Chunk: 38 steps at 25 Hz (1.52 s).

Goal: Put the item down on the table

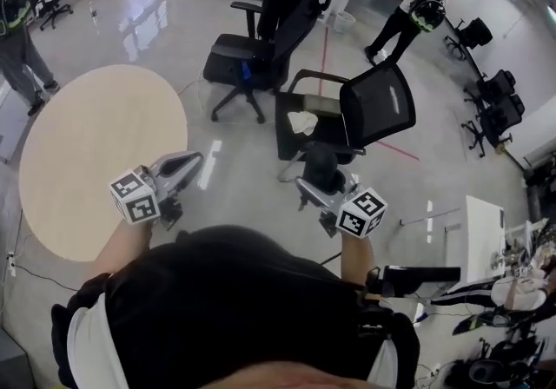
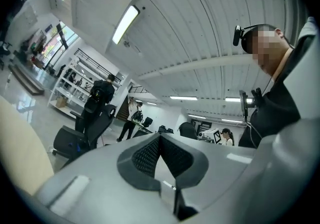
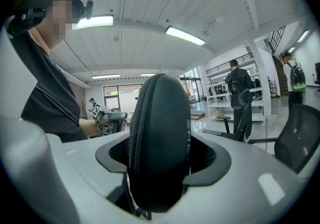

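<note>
Matt black case (image 3: 160, 138), glossy floor (image 1: 156, 23), pale wood tabletop (image 1: 87, 144)

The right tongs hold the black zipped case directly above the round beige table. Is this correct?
Not quite. The right tongs do hold the black zipped case, but over the floor beside the office chair. The round beige table lies off to the left. The head view shows this.

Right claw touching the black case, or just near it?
Touching. The right gripper view shows the case standing between the jaws of the right claw, both jaws pressed against its sides with no gap.
</note>
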Each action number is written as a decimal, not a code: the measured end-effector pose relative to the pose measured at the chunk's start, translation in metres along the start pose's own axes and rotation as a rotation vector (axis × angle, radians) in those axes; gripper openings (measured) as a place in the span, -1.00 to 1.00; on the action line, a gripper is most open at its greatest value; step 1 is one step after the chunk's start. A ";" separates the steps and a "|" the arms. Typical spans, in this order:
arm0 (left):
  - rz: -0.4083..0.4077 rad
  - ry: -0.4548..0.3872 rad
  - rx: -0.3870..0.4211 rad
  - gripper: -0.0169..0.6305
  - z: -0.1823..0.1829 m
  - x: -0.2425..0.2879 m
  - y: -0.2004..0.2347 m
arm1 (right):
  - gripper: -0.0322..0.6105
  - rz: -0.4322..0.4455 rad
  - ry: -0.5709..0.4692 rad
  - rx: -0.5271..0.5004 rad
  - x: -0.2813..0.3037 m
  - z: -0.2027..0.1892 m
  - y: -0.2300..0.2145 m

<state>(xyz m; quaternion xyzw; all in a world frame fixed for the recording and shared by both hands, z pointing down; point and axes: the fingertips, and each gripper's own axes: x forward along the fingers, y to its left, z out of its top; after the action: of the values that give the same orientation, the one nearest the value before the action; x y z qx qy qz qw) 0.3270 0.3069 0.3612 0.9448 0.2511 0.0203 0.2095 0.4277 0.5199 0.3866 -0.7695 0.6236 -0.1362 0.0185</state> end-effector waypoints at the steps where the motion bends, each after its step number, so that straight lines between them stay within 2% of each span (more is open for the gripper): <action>1: 0.027 -0.013 0.006 -0.97 0.003 -0.006 0.009 | 0.10 0.014 0.007 -0.010 0.011 0.003 -0.006; 5: 0.132 -0.094 0.040 -0.97 0.019 -0.050 0.049 | 0.10 0.075 0.056 -0.056 0.066 0.007 -0.012; 8: 0.217 -0.135 0.042 -0.97 0.042 -0.102 0.082 | 0.10 0.110 0.090 -0.104 0.128 0.020 0.003; 16: 0.409 -0.238 0.100 -0.97 0.103 -0.279 0.195 | 0.10 0.199 0.136 -0.260 0.345 0.082 0.078; 21: 0.557 -0.279 0.113 -0.97 0.113 -0.402 0.260 | 0.10 0.262 0.189 -0.374 0.495 0.100 0.136; 25: 0.669 -0.297 0.132 -0.96 0.120 -0.480 0.299 | 0.10 0.325 0.227 -0.452 0.604 0.109 0.178; 29: 0.790 -0.311 0.135 -0.97 0.116 -0.551 0.322 | 0.10 0.426 0.281 -0.520 0.707 0.091 0.233; 34: 0.873 -0.328 0.094 -0.97 0.090 -0.634 0.349 | 0.10 0.502 0.337 -0.556 0.809 0.048 0.306; 38: 0.929 -0.342 0.087 -0.97 0.083 -0.668 0.372 | 0.10 0.556 0.411 -0.620 0.875 0.015 0.338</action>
<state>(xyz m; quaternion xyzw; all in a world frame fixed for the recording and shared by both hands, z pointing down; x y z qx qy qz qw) -0.0710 -0.3401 0.4809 0.9545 -0.2340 -0.0542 0.1768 0.2702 -0.4012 0.4679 -0.4994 0.8083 -0.0829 -0.3005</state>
